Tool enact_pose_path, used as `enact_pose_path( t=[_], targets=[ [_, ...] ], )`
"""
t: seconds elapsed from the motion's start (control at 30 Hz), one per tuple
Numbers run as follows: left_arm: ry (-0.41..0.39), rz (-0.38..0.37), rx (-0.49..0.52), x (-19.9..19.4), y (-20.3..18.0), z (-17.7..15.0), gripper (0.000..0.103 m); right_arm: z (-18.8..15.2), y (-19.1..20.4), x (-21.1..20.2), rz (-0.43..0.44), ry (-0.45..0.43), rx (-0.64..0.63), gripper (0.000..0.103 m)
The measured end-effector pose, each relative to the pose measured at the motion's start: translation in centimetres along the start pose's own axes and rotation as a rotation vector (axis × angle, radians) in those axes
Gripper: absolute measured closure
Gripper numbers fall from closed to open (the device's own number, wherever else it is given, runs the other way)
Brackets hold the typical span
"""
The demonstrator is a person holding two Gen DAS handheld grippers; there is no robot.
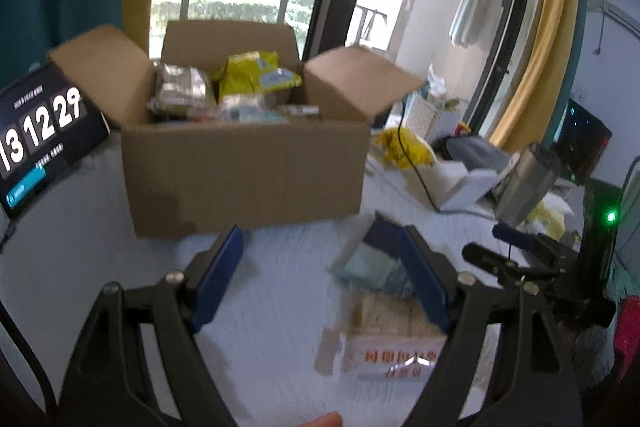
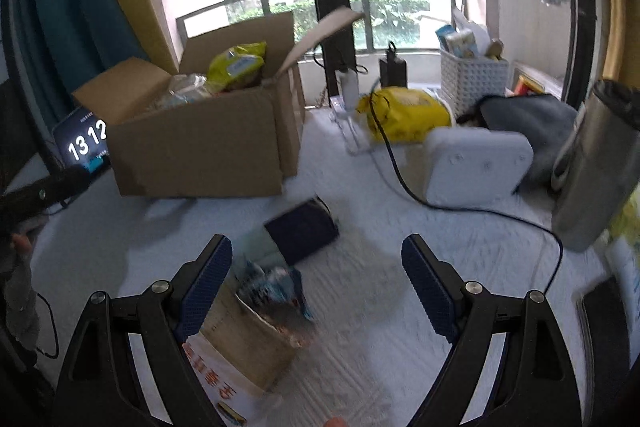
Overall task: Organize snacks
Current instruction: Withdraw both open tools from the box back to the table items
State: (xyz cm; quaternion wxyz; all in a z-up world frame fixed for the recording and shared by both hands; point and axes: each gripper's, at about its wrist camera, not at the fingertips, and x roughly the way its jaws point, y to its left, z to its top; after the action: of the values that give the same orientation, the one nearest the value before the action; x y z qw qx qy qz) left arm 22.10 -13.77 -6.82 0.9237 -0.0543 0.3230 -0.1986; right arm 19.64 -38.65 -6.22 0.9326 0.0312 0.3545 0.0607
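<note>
Both the left claw [image 1: 308,255] and right claw [image 2: 316,263] hang apart and empty over loose snack packets [image 2: 276,291] on the white surface [image 1: 260,307], the open cardboard box [image 1: 244,167] waiting beyond to receive them.

Matt brown corrugated cardboard box [image 1: 244,167], flaps dull and fibrous. Inside it, glossy crinkled yellow plastic snack bag [image 1: 256,75] and shiny silvery foil packets [image 1: 180,93]. White quilted cloth table cover [image 2: 360,307], textured in fine ridges. Kraft-paper snack pouch with white printed band [image 2: 244,347], matt, its torn top showing a glossy lining. Small dark navy box [image 2: 302,231], smooth and matt. Brushed-metal cylindrical container [image 2: 596,171], satin sheen. Matt black plastic left gripper [image 1: 312,267] and right gripper [image 2: 316,283], blue rubbery pads [image 2: 208,287] finely ribbed.
</note>
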Motion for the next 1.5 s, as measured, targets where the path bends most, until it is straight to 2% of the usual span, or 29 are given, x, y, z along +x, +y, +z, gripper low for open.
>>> enact_pose_path(
  t=[0.17,0.3,0.43,0.57,0.77,0.87,0.97,1.13,1.27,1.5],
  targets=[
    [0.069,-0.008,0.007,1.1,-0.2,-2.6,0.022,-1.9,-1.4,0.3,-0.057,0.037,0.017,0.014],
    [0.113,0.011,0.035,1.6,-0.5,-4.4,0.022,-3.2,-2.2,0.4,-0.161,0.063,-0.008,0.014],
    [0.16,0.004,0.061,2.1,-0.7,-6.1,0.022,-4.9,-2.2,0.7,-0.219,0.11,-0.053,0.014],
    [0.196,0.005,0.06,2.4,-0.3,-7.3,0.022,-6.2,-1.1,1.2,-0.204,0.147,-0.092,0.014],
    [0.221,0.012,0.031,2.0,1.1,-8.2,0.022,-6.7,1.7,1.4,-0.156,0.156,-0.145,0.014],
    [0.216,0.017,0.026,1.4,1.7,-8.3,0.022,-6.3,0.6,0.8,-0.197,0.125,-0.104,0.014],
    [0.224,0.018,0.027,1.2,2.2,-8.7,0.022,-6.6,0.3,1.2,-0.232,0.161,-0.118,0.014],
    [0.244,0.004,0.041,1.3,2.5,-9.2,0.022,-7.4,2.5,2.2,-0.191,0.189,-0.147,0.014],
    [0.243,-0.007,0.043,0.8,3.0,-9.3,0.022,-7.5,6.3,3.1,-0.117,0.216,-0.172,0.014],
    [0.225,0.049,-0.069,-0.6,6.1,-8.4,0.022,-7.9,14.6,3.4,0.134,0.246,-0.259,0.014]
  ],
)
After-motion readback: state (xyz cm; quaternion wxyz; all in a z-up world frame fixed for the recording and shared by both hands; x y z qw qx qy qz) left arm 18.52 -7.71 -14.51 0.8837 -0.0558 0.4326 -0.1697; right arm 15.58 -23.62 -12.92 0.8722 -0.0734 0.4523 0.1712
